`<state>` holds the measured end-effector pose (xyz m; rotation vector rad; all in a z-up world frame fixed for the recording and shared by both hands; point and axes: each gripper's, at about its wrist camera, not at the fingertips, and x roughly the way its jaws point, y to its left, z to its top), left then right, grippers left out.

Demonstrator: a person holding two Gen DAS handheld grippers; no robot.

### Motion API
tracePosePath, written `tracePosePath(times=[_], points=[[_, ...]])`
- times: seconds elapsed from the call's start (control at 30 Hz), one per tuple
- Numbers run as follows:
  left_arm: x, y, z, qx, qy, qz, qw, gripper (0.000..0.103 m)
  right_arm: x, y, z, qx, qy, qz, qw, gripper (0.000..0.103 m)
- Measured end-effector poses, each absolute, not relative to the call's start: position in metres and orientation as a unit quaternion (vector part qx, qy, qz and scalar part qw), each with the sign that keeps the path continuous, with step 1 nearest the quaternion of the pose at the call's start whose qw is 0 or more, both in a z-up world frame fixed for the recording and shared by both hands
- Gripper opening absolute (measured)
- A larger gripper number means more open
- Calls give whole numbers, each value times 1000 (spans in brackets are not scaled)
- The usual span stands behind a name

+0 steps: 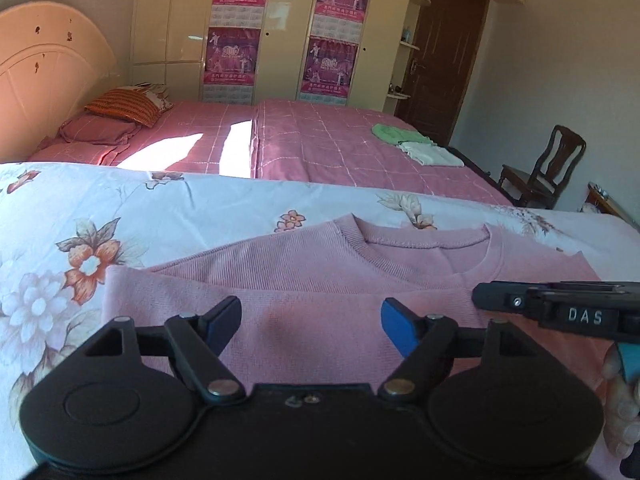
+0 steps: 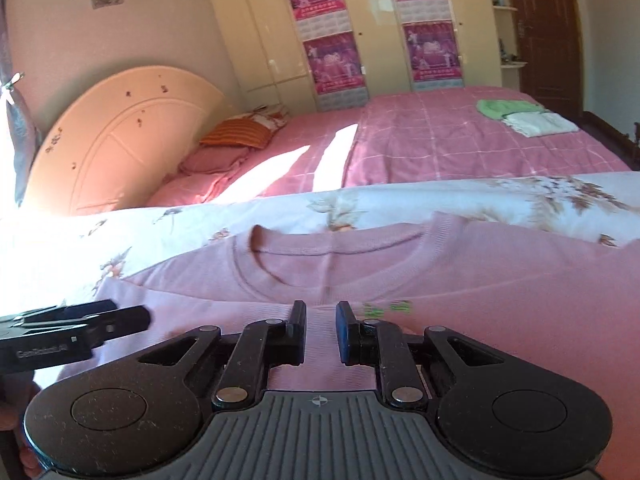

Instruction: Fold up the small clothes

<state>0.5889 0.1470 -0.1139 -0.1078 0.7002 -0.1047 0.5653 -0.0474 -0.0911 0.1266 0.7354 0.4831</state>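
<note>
- Between the pads of the left tool lies only flat pink knit; its jaws stand wide and grip nothing.
- Under and just ahead of both tools the pink sweater lies spread on the floral quilt, its round neckline on the far side and a folded edge of cloth running across it a little beyond the left tool's pads.
- Just right of the left tool, the right tool reaches in over the sweater; beneath it, part of a hand shows at the picture's edge.
- From the right wrist view, the right tool holds its jaws narrow with a slim gap, and no cloth is pinched between the pads; the sweater sits below them.
- To its left, the left tool points in across the sweater's lighter edge.
- Beyond the quilt stretches a bed with a pink checked cover, sunlit in patches.
- Far right of the tools on that cover sit a folded green cloth and a folded white cloth, touching.
- Far left are pillows and a cream headboard.
- Farthest off stand wardrobes with purple posters, a dark door and a wooden chair.
</note>
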Motion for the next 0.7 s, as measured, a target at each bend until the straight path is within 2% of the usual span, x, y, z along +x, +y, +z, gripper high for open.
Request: tracePosePath(times=[0.1,0.17,0.2,0.3,0.37,0.43,0.47,0.57,0.63,0.7], points=[[599,172,-128,-52,359,-17,932,74,569,-29,-106,14,362,251,898,17],[592,201,-135,-62,356,0,933,67,572,-41,-109,6,355,209,911,17],[586,211,-135,-77,348,-10,934,60,574,-58,-111,36,352,196,915,17],[581,207,-134,-57,346,-13,936,59,577,-74,-118,35,355,182,916,17],[575,187,-123,-40,341,7,939,61,575,-74,-112,29,353,180,918,17],[561,164,-110,-53,310,-32,949,79,563,-79,-100,47,332,183,924,17],[556,151,-108,-52,304,-46,950,82,556,-80,-95,60,330,187,923,17],[549,102,-112,-8,310,-79,947,81,535,-72,-91,62,334,207,917,17],[554,85,-130,16,345,-70,936,80,529,-64,-101,31,355,208,911,17],[551,92,-143,-8,346,-61,936,84,525,-63,-112,-1,364,196,911,17]])
